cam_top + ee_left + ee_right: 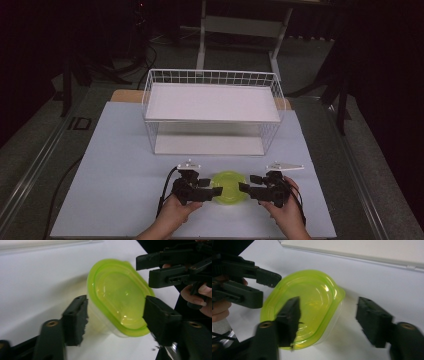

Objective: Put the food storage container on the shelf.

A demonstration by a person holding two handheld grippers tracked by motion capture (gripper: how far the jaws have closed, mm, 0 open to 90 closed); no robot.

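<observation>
A clear tub with a lime-green lid lies on the white table near its front edge. My left gripper comes at it from the left and my right gripper from the right, both pointing inward. In the left gripper view the tub sits between the jaws of the left gripper, the right jaw at the lid's rim and the left jaw just beside the clear wall. In the right gripper view the right gripper straddles the tub, one jaw over the lid and the other well clear of it.
A white wire basket rack with a flat shelf stands at the back of the table. Each gripper view also shows the other gripper beyond the tub. Dark floor and stand legs lie behind the table.
</observation>
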